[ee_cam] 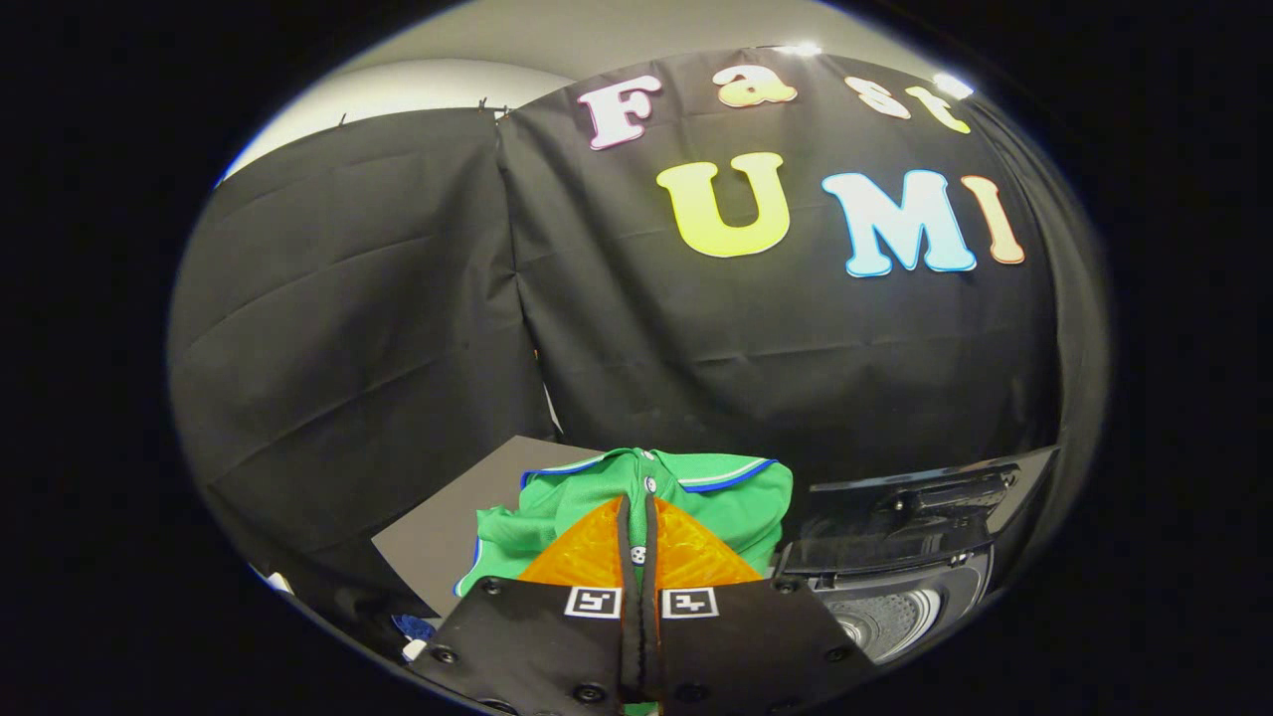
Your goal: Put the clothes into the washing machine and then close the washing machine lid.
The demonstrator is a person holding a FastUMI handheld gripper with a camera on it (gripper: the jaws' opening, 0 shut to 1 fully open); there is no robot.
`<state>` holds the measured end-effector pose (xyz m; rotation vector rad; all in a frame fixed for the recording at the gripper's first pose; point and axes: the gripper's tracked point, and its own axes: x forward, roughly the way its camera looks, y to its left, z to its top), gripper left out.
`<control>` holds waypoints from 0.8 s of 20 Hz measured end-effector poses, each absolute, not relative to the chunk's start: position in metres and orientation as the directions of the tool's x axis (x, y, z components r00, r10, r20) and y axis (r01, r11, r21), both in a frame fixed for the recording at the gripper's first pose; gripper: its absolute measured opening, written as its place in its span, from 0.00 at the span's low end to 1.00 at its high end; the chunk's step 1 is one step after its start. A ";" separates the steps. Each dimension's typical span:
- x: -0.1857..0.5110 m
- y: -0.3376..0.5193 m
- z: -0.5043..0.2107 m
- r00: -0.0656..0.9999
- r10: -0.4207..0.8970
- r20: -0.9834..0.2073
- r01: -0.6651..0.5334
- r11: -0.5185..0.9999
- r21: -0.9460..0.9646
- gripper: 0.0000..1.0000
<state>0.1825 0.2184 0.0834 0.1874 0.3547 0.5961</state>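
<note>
— So, what is the claw (637,517) doing right now?

— Its two fingers are drawn almost together, with only a thin dark slit between them, and a bit of green cloth with a white button shows in that slit. It looks clenched on the green polo shirt (731,497).

— Where is the shirt in the frame?

— Low in the middle, rising just above and to both sides of the fingers. It is bunched up, with its white-and-blue trimmed collar at the top and a fold spilling to the lower left. I cannot tell whether it hangs free or rests on something.

— What sits behind it?

— A flat grey board (448,527) lies to the lower left, partly covered by the shirt; whether the two touch is unclear.

— And the washing machine?

— The washing machine (895,607) is at the lower right, just beside the fingers. Its lid (935,497) stands raised, a dark glossy panel tilted up above the opening, and the perforated metal drum (880,615) shows beneath it. The shirt is left of the opening, not inside it.

— Anything else?

— Black cloth walls fill the upper frame, and a pale ceiling shows above.
</note>
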 end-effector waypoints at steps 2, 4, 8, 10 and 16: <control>0.185 0.203 0.084 0.779 0.568 -0.267 -0.502 0.819 0.278 0.01; 0.187 0.187 0.084 0.787 0.558 -0.263 -0.493 0.825 0.278 0.01; 0.189 0.156 0.076 0.799 0.538 -0.268 -0.470 0.837 0.279 0.01; 0.190 0.141 0.068 0.805 0.524 -0.278 -0.453 0.846 0.281 0.01; 0.196 0.089 0.044 0.827 0.466 -0.315 -0.390 0.879 0.275 0.01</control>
